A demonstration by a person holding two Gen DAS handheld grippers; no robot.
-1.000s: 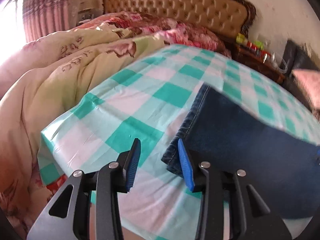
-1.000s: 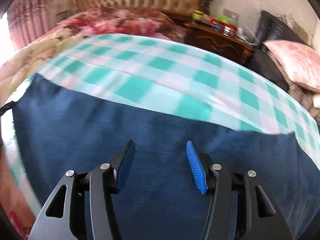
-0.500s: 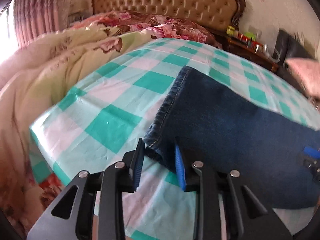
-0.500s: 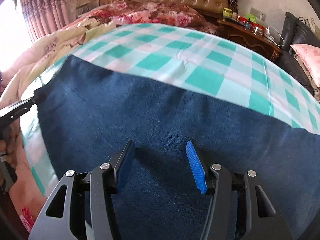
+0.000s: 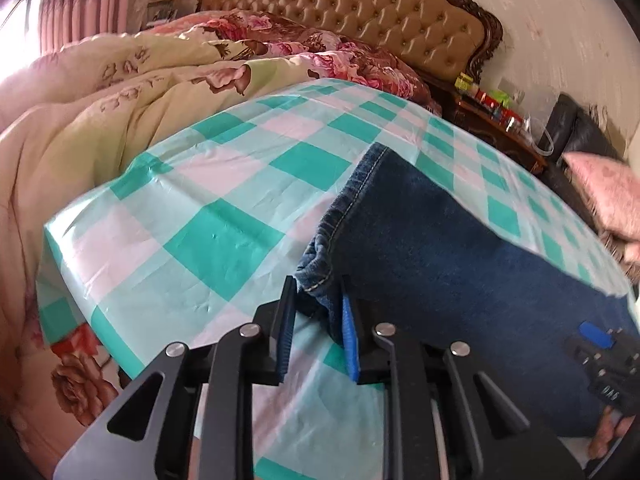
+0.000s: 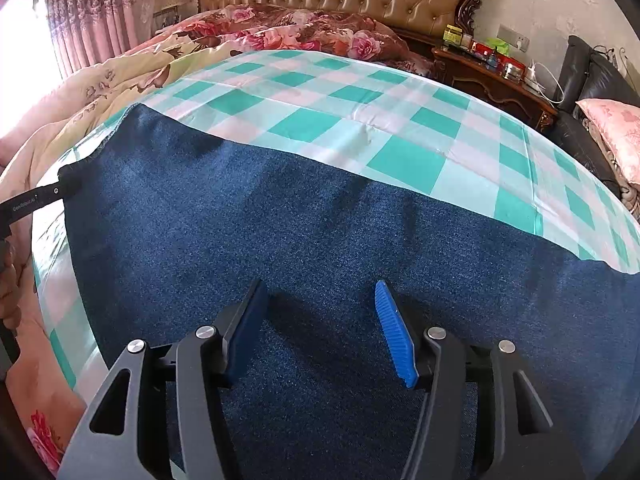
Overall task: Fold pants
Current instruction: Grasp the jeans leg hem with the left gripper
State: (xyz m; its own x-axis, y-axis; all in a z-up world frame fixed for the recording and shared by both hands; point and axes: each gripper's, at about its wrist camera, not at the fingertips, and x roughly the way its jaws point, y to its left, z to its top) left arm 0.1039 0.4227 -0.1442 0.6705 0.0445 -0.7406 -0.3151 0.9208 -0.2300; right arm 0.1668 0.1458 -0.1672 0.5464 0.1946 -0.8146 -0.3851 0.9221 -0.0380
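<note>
Now left gripper [image 5: 316,322] clamps the hem corner of the pants [image 5: 460,256]; right gripper [image 6: 320,330] hangs open over them.
Left jaws have just been closing, bunched denim hem pinched between the blue pads. Jeans lie flat along the near edge of the checked tablecloth [image 6: 320,120], hem end towards its left edge. Right jaws wide apart above mid-leg denim, gripping nothing. Floral bedding [image 5: 120,92] behind.
</note>
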